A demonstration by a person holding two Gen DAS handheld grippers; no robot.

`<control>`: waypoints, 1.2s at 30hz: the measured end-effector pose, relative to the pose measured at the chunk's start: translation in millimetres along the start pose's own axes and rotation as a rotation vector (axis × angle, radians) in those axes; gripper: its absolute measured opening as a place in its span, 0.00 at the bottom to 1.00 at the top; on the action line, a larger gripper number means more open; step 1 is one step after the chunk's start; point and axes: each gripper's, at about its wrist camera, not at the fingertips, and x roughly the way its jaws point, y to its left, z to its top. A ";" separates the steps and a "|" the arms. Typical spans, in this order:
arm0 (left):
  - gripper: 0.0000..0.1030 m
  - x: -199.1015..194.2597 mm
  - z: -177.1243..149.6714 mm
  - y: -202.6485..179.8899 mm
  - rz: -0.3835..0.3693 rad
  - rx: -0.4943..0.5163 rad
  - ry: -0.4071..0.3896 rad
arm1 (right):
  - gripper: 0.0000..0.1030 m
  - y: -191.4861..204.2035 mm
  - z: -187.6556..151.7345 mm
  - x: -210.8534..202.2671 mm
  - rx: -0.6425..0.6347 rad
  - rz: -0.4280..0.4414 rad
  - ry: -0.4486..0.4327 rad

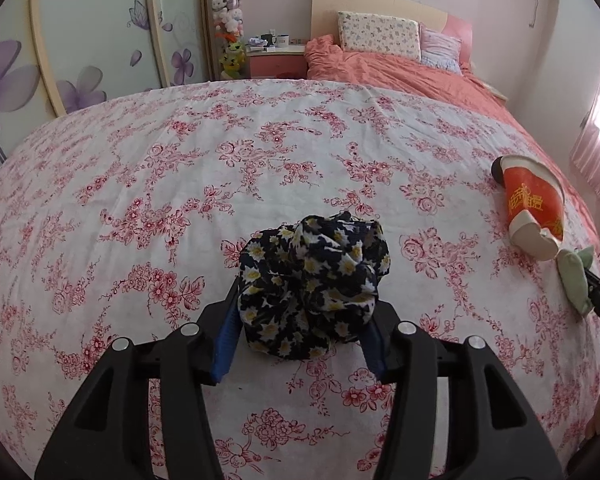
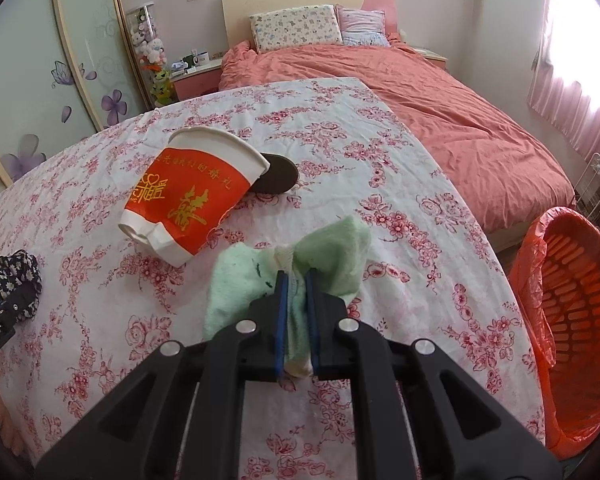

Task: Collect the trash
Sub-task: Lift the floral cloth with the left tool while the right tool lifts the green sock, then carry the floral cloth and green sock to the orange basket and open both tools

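Left wrist view: the left claw [image 1: 305,300] is sitting low in the frame, its blue pads [image 1: 227,332] standing on either side of a crumpled dark floral cloth [image 1: 314,280]. The cloth is filling most of the gap between the jaws and is resting on the table [image 1: 140,168], which is wearing a white cover printed with red roses. Whether the pads are actually pressing on the cloth cannot be told from this view; the left pad is lying against its edge, and the right pad is mostly hidden behind the bundle.

At the right edge of the same view, a crushed red-and-white paper cup [image 1: 534,204] is lying on its side on the table, with a dark round lid [image 1: 499,170] just behind it. A pale green cloth [image 1: 576,276] is showing just below the cup.

Right wrist view: the right claw [image 2: 296,280] is closed tight on the pale green cloth, which is bunching out above and to both sides of the blue pads in the lower centre of the frame. The cloth is lying on the table cover. The paper cup is lying on its side up and to the left of the claw, near the cloth but apart from it, with the dark lid touching its rim at the far side.

An orange basket [image 2: 572,320] lined with an orange bag is standing off the table edge at the right of the frame. The floral cloth is showing at the far left edge.
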 end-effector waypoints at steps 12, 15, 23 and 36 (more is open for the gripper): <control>0.50 0.1 0.1 1.1 -0.002 -0.002 0.000 | 0.09 -0.1 0.0 0.0 0.001 0.001 0.000; 0.50 0.1 0.1 1.2 -0.003 -0.003 -0.001 | 0.09 -0.1 0.0 0.0 0.002 0.002 0.000; 0.50 0.2 0.1 0.4 -0.002 -0.002 -0.001 | 0.09 0.6 0.1 0.3 0.001 0.001 0.000; 0.23 -28.7 9.4 -4.5 -0.070 0.026 -0.079 | 0.08 -7.0 1.8 -30.9 0.027 0.093 -0.072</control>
